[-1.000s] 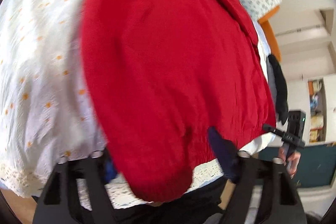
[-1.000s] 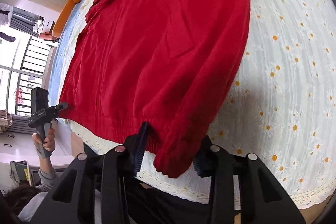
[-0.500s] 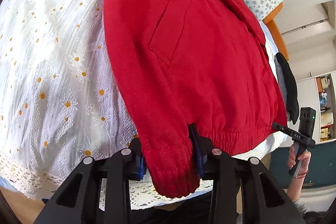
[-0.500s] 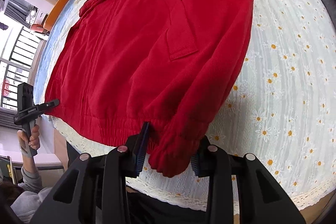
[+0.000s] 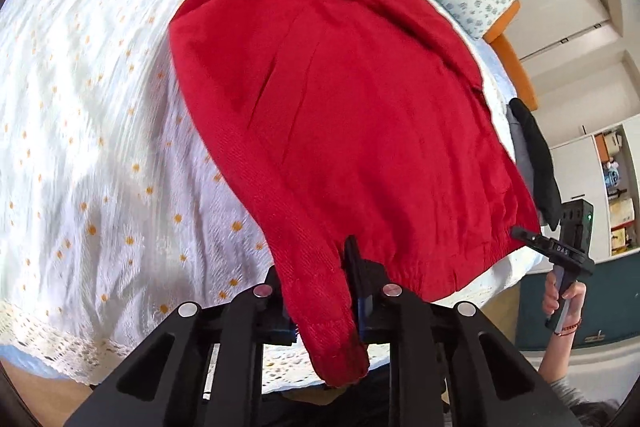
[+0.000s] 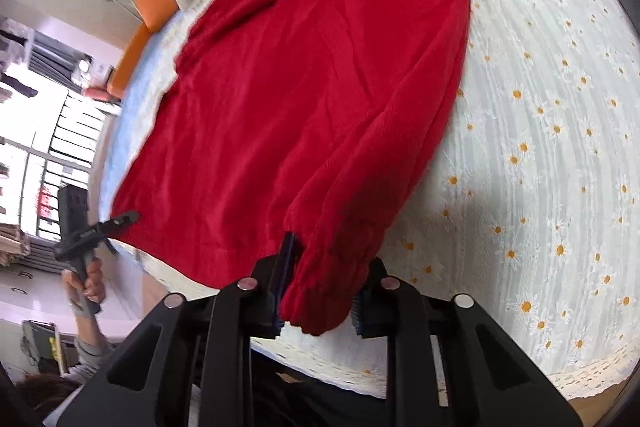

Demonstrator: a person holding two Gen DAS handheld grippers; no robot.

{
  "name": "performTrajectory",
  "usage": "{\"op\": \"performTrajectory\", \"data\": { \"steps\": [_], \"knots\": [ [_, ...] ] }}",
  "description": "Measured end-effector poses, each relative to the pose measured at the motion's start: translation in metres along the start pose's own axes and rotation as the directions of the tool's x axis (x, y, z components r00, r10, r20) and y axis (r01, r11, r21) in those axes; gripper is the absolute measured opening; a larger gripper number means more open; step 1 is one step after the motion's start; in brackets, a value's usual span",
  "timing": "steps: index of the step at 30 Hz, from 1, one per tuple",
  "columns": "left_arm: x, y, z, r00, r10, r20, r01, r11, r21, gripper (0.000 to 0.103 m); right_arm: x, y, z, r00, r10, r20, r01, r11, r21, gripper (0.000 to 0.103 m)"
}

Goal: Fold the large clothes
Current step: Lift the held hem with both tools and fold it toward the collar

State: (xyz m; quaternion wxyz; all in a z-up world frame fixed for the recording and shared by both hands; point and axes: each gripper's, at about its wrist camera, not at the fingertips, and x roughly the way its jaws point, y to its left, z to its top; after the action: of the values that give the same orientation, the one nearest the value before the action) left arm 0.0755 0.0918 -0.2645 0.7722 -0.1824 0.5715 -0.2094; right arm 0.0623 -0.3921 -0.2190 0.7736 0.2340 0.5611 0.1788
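Spread flat on white daisy-print bedspread (image 5: 100,147): red corduroy jacket (image 5: 352,107), ready for folding. Closing on its two cuffs, left gripper (image 5: 320,303) and right gripper (image 6: 318,301), pinching sleeves to draw them inward.

Both the left claw (image 5: 320,291) and right claw (image 6: 320,287) angle downward, jaws closing on cloth.

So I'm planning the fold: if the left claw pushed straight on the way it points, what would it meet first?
Probably more of the red jacket: its sleeve cuff is between the closing left claw, and the body lies ahead on the daisy bedspread.
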Motion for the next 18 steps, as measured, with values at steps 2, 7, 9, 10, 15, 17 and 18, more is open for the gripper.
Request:
{"op": "performTrajectory", "data": {
  "steps": [2, 7, 9, 10, 15, 17, 18],
  "knots": [
    [-0.008, -0.009, 0.008, 1.0, -0.008, 0.022, 0.007, 1.0, 0.016, 0.023, -0.009, 0.003, 0.006, 0.999, 0.039, 0.02, -0.039, 0.999, 0.004, 0.022],
    [-0.034, -0.033, 0.043, 0.994, -0.034, 0.103, 0.027, 0.997, 0.068, 0.023, -0.026, 0.022, 0.026, 0.996, 0.048, 0.075, -0.044, 0.998, -0.05, 0.021],
    [-0.042, -0.041, 0.059, 0.991, -0.034, 0.128, 0.023, 0.996, 0.088, 0.023, -0.031, 0.032, 0.042, 0.994, 0.044, 0.098, -0.037, 0.997, -0.067, 0.021],
    [-0.043, -0.043, 0.066, 0.99, -0.028, 0.137, 0.016, 0.996, 0.091, 0.023, -0.033, 0.035, 0.049, 0.993, 0.041, 0.111, -0.033, 0.997, -0.071, 0.02],
    [-0.046, -0.045, 0.106, 0.985, -0.001, 0.174, -0.012, 0.997, 0.077, 0.023, -0.043, 0.049, 0.087, 0.986, 0.043, 0.163, -0.03, 0.996, -0.083, 0.019],
    [-0.044, -0.047, 0.118, 0.984, 0.011, 0.179, -0.025, 0.997, 0.075, 0.023, -0.043, 0.052, 0.1, 0.985, 0.045, 0.166, -0.032, 0.996, -0.078, 0.019],
    [-0.042, -0.049, 0.123, 0.983, 0.011, 0.181, -0.025, 0.997, 0.071, 0.023, -0.043, 0.053, 0.106, 0.985, 0.044, 0.168, -0.032, 0.997, -0.076, 0.019]
  ]
}}
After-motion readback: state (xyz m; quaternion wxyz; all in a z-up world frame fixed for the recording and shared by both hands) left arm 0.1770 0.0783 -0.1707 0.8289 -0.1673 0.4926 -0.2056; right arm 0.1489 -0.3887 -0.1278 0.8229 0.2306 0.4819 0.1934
